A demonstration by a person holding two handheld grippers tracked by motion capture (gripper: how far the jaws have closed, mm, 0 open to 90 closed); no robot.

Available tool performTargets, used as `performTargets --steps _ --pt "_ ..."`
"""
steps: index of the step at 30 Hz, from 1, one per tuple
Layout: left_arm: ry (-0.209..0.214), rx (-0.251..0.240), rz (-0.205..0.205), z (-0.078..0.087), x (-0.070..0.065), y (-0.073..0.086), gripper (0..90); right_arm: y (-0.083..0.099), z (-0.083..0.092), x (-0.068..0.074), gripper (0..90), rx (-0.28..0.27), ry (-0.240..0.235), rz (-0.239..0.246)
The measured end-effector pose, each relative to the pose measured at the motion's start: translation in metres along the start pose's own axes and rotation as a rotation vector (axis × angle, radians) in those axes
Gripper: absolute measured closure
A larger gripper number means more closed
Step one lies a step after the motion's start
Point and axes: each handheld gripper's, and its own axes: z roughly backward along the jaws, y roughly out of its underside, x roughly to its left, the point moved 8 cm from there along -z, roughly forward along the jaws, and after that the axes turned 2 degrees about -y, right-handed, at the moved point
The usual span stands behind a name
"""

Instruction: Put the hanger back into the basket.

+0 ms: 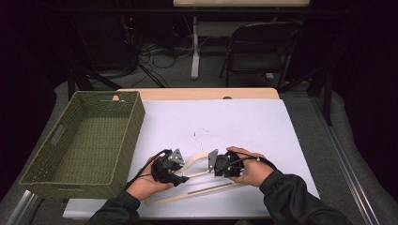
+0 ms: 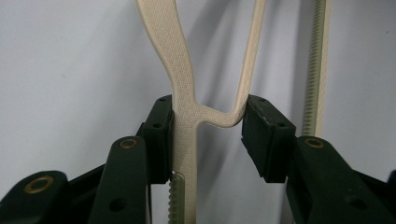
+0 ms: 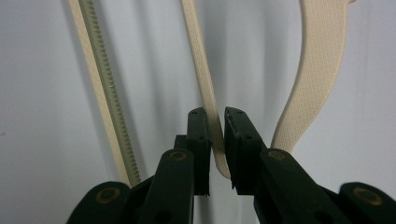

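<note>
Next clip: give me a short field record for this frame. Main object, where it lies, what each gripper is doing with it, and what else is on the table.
main object: cream plastic hanger with a metal hook
position: flat on the white table cover, hook pointing away from the person
left gripper: pads on either side of a fork in the hanger, touching it
right gripper: closed on a thin inner bar of the hanger
hands: one on each gripper, at the near edge
other: green woven basket at the left, nothing visible inside
</note>
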Motion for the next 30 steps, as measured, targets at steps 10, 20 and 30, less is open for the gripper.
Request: performTargets --steps 10,20,30 --pt "0.003 0.007 -0.005 -0.004 -0.001 0.003 56.7 0.001 0.016 -0.014 65.9 -0.135 -0.050 -0.178" --pt "0.002 0.003 -0.008 -0.004 -0.001 0.003 56.8 -0.002 -0.001 -0.039 58.5 -0.129 -0.011 -0.320" --pt "0.003 -0.002 -0.008 -0.005 -0.001 0.003 56.7 -0.012 -0.016 -0.046 64.4 -0.103 -0.027 -0.341"
